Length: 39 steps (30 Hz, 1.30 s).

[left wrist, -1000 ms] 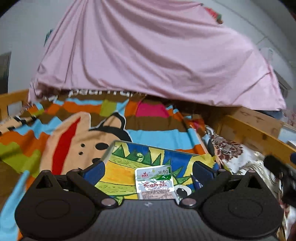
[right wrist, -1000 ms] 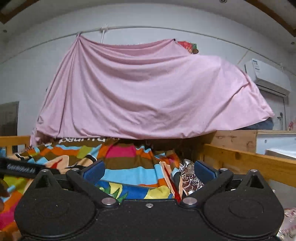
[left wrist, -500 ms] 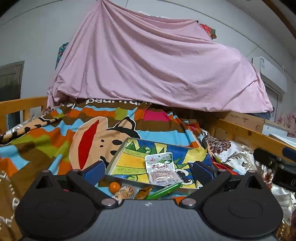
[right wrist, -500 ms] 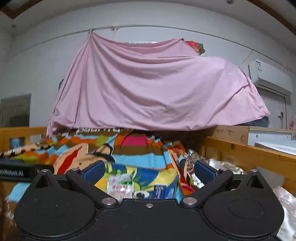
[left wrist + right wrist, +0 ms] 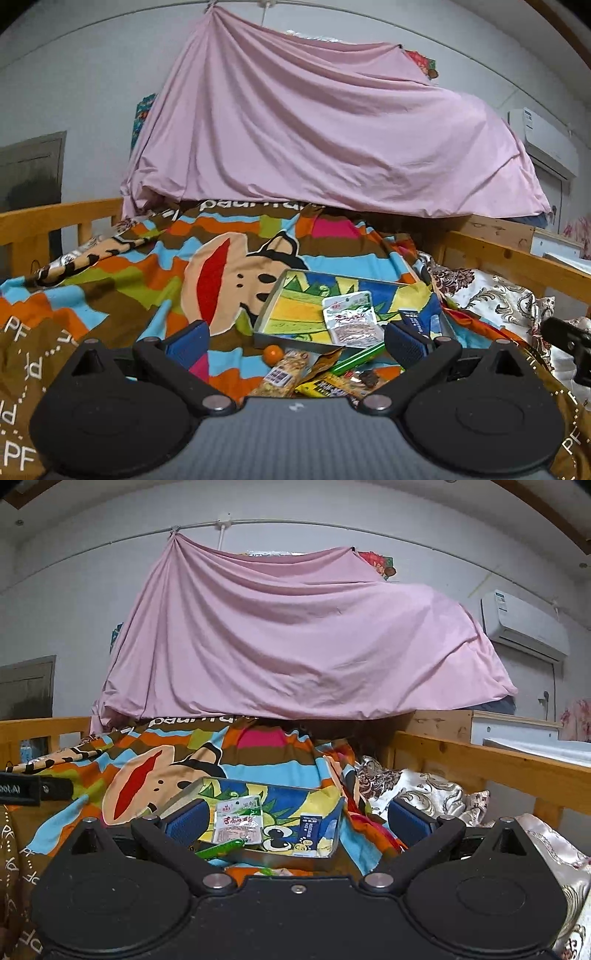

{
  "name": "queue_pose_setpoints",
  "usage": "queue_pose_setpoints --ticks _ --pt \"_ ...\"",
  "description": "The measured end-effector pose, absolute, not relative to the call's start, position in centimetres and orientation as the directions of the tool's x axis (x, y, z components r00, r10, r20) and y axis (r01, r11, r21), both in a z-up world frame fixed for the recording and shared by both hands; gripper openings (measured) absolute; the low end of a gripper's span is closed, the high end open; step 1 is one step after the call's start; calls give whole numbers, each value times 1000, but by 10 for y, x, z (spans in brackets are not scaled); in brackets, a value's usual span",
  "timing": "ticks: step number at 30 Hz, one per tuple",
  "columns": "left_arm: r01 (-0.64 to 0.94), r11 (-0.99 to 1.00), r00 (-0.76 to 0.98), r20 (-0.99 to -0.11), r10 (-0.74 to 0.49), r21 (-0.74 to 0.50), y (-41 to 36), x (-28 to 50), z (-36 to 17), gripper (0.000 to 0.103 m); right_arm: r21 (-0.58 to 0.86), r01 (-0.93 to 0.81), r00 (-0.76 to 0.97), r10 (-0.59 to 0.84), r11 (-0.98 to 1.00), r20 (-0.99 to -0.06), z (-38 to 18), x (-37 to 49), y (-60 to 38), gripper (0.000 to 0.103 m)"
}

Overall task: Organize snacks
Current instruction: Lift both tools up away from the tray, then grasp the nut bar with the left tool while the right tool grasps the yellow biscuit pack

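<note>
A shallow tray point(image 5: 271, 302) point(image 5: 177, 798) with a bright cartoon print lies on the striped blanket. Inside it rest a white snack packet point(image 5: 351, 315) point(image 5: 239, 819) and a small blue packet point(image 5: 417, 320) point(image 5: 309, 830). Loose snacks lie in a heap before the tray's near edge: an orange ball point(image 5: 272, 353), a grain bar point(image 5: 284, 371), a green stick point(image 5: 357, 356) point(image 5: 221, 847) and a yellow wrapper point(image 5: 325, 387). My left gripper point(image 5: 295, 341) stands open, low over that heap. My right gripper point(image 5: 295, 821) is open too, nothing between its fingers, just short of the tray.
The cartoon blanket point(image 5: 147, 280) covers the bed, with wooden rails at left point(image 5: 44, 218) and right point(image 5: 517, 258). A pink sheet point(image 5: 314, 147) hangs over the far end. Floral bedding point(image 5: 424, 794) lies at the right. An air conditioner point(image 5: 524, 624) sits on the wall.
Both grippers have drawn back and up from the tray, so the tray looks smaller and the loose snack heap has come into the left view. The white packet stays in the tray.
</note>
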<state>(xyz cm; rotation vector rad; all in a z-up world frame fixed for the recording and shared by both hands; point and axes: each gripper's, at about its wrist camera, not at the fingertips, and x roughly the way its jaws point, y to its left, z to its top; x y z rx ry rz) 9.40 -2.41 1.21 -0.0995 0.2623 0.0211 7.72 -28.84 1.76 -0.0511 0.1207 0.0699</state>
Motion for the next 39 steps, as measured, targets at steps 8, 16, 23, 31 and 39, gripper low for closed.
queue_pose_setpoints --ticks 8,16,23,31,39 --pt "-52 994 958 -285 21 -101 -7 89 4 103 -82 -56 987 43 995 -158 11 80 -282 102" --pt "-54 996 936 -351 28 -65 -2 95 -8 103 -110 -79 978 55 991 -199 6 87 -276 102" --pt "-57 997 925 -379 30 -60 6 103 -15 103 -148 -119 969 83 982 -231 3 93 -267 102" --pt "-73 995 914 -403 41 -67 17 117 -25 103 -175 -211 949 159 962 -273 -1 102 -255 102" --pt "38 992 876 -475 -90 -117 27 153 -32 103 -146 -398 864 316 906 -391 -12 126 -233 102"
